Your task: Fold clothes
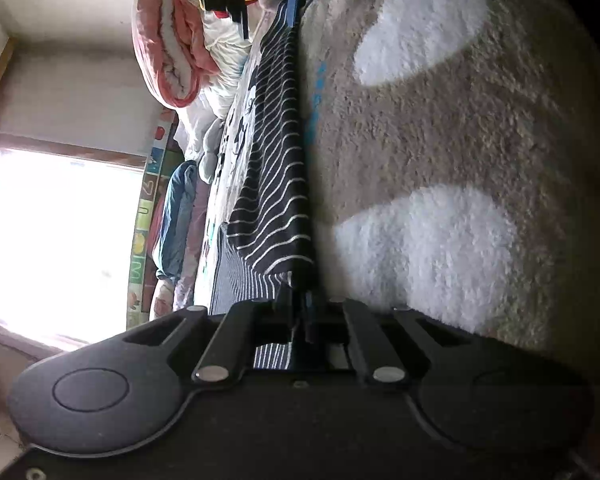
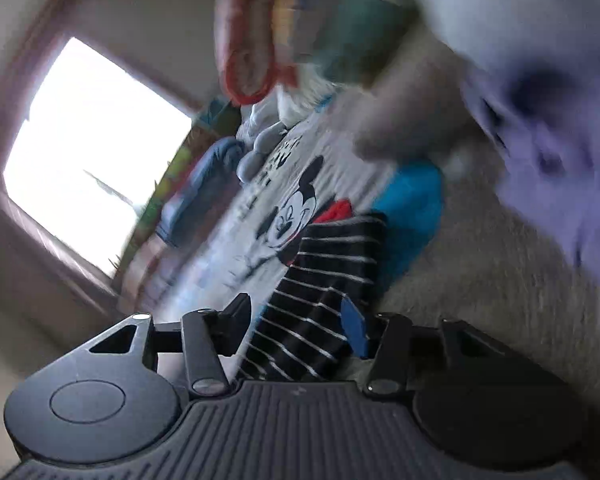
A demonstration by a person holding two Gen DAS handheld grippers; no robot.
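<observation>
Bright daylight pours through the window [image 1: 60, 240] beside a bed with a cartoon-mouse sheet [image 2: 292, 208] and a shaggy beige blanket [image 1: 440, 140]. Across these lies the black striped top [image 1: 276, 184]. The left gripper [image 1: 300, 304] is pinched tight on its edge. The right gripper [image 2: 300, 320] stands with fingers spread, the striped cloth lying loose between them; that view is blurred.

Motion blur smears the whole right wrist view, leaving the pale purple shape [image 2: 548, 128] at upper right unidentifiable, while in the left wrist view the upper edge cuts off the pink bedding bundle [image 1: 168, 40] and overexposure blanks the window [image 1: 60, 240].
</observation>
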